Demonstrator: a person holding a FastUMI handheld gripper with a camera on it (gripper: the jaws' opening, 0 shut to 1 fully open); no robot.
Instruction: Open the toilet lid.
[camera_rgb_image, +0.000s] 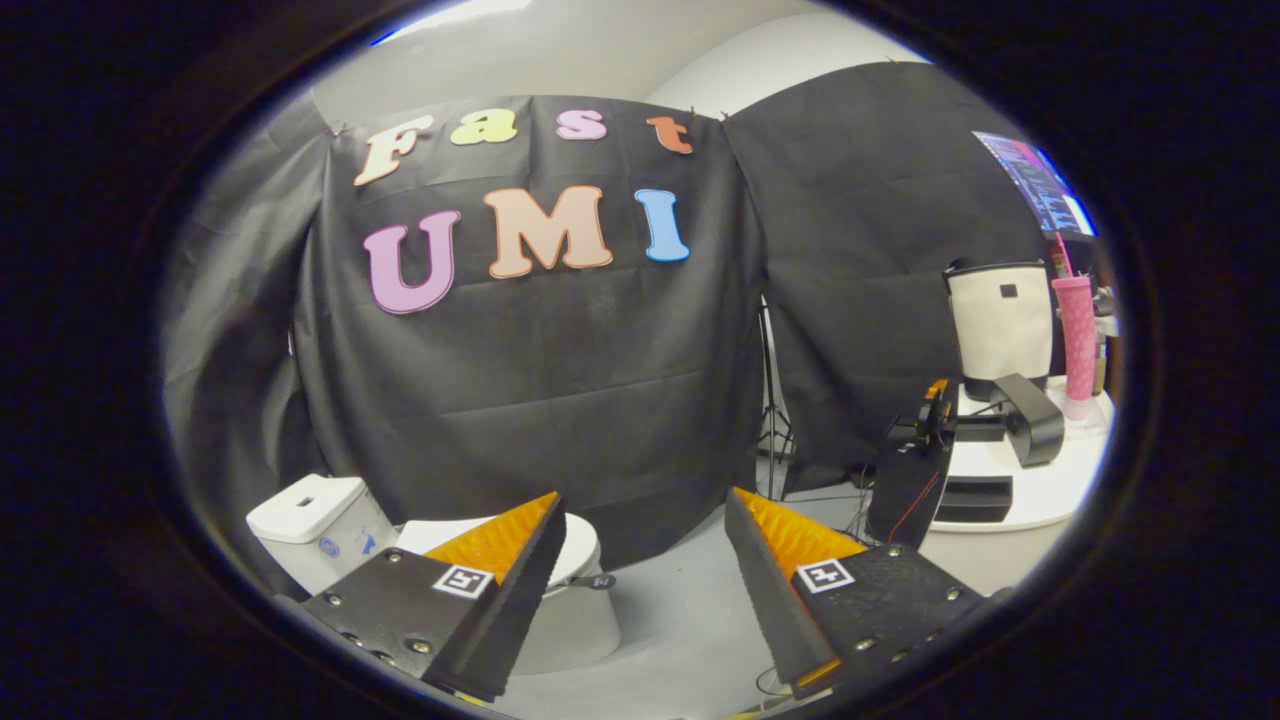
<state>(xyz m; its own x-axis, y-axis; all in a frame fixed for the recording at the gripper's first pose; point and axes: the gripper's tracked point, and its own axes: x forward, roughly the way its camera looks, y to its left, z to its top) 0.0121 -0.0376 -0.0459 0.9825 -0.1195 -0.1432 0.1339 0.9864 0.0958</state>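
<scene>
I have the gripper (645, 560) held high and level, jaws spread wide, nothing between them and nothing in contact with either finger.

The toilet (570, 610) stands on the grey floor (680, 620) ahead and below, against the foot of the black cloth wall (560, 400). It lies off to the left of my centreline: the left finger (500, 560) covers much of the bowl, and the tank (310, 520) shows further left, beyond that finger. The lid (580, 545) appears closed and flat on the bowl, though the finger hides most of it, so I cannot confirm its front edge.

Governing relation: the toilet's long axis seems to run from the tank at left toward the bowl's front at right, roughly across my line of sight. The lid's free edge should therefore be at the end nearer the gap between the fingers, with the hinge at the tank end.

Judgement: approach not yet begun. The next move calls for descending and shifting left to bring that free edge between the jaws.

To the right, well apart, a white table (1040, 490) carries a bag (1000, 320) and a pink cup (1078, 340); no interference expected.
</scene>
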